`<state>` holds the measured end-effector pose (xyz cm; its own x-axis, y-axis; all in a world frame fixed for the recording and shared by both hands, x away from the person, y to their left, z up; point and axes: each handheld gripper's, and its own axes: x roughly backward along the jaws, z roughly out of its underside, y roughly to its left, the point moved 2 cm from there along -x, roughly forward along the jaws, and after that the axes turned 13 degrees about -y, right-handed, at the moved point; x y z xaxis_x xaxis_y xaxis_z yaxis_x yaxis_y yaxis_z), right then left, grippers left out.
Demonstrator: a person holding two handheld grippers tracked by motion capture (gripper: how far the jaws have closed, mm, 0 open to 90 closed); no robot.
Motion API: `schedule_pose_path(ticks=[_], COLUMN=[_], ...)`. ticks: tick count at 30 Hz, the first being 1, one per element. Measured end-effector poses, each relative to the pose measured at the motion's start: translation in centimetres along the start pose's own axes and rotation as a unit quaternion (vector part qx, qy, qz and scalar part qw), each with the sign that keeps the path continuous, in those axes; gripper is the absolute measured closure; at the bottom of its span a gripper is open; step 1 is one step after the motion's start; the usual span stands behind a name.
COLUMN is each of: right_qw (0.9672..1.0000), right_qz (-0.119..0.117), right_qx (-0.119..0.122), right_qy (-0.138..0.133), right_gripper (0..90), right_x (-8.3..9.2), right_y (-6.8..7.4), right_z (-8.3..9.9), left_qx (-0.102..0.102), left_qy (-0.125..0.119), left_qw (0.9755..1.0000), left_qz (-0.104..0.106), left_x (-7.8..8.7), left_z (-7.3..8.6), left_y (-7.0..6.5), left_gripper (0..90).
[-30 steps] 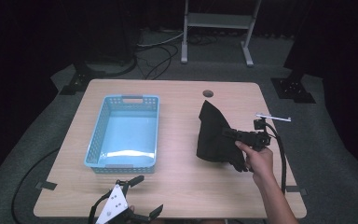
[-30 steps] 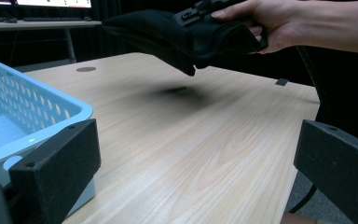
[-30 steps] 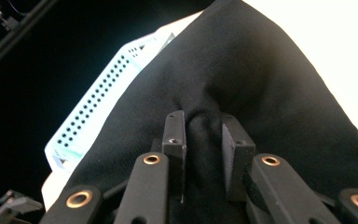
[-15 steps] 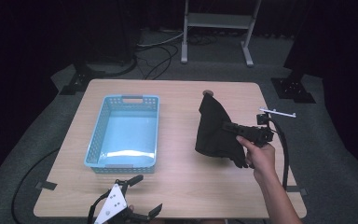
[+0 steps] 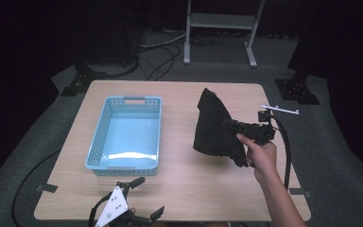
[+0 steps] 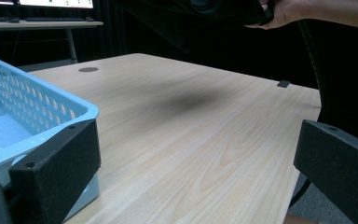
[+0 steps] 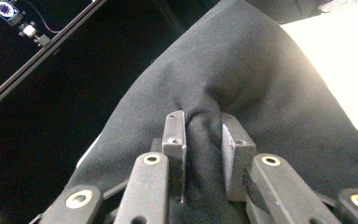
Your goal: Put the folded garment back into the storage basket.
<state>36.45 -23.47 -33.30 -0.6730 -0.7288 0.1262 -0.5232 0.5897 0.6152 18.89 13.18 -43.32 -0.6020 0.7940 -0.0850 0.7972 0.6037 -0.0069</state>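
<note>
The black cloth [image 5: 215, 127] hangs clear above the right half of the table [image 5: 179, 189], bunched in your right gripper [image 5: 231, 124], jaws pinched tight on a fold. Lift until the trailing hem clears the wood, then carry it level toward the blue basket [image 5: 125, 135] so nothing drags. Your left gripper [image 5: 139, 198] waits at the near edge, jaws wide and empty. The right gripper view shows the fabric squeezed between the pads [image 7: 175, 135]; the left gripper view shows the cloth's shadow [image 6: 200, 99] on bare wood beneath it.
</note>
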Motion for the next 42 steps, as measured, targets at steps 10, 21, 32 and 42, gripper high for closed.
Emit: schedule_pose_path(ticks=[10,21,32,42], right_qw=[1.0,0.9999,0.9995,0.9991], right_qz=[-0.005,-0.011,-0.022,-0.03], right_qx=[-0.002,0.008,0.018,0.022], right_qy=[-0.001,0.006,0.015,0.02], right_gripper=[75.0,74.9,74.9,74.9], right_x=[-1.1,-2.5,-4.0,-5.1], right_y=[0.7,1.9,3.2,4.1], right_z=[-0.4,-0.7,-0.8,-0.8], left_qx=[0.001,0.002,0.001,0.002], left_qy=[-0.001,-0.002,-0.004,-0.004], left_qw=[1.0,1.0,1.0,1.0], left_qz=[0.0,-0.001,-0.002,-0.002], left_x=[0.1,0.1,0.2,0.2], left_z=[0.0,-0.1,-0.1,-0.2], left_y=[0.1,0.1,0.2,0.3], left_gripper=[0.0,0.0,0.0,0.0])
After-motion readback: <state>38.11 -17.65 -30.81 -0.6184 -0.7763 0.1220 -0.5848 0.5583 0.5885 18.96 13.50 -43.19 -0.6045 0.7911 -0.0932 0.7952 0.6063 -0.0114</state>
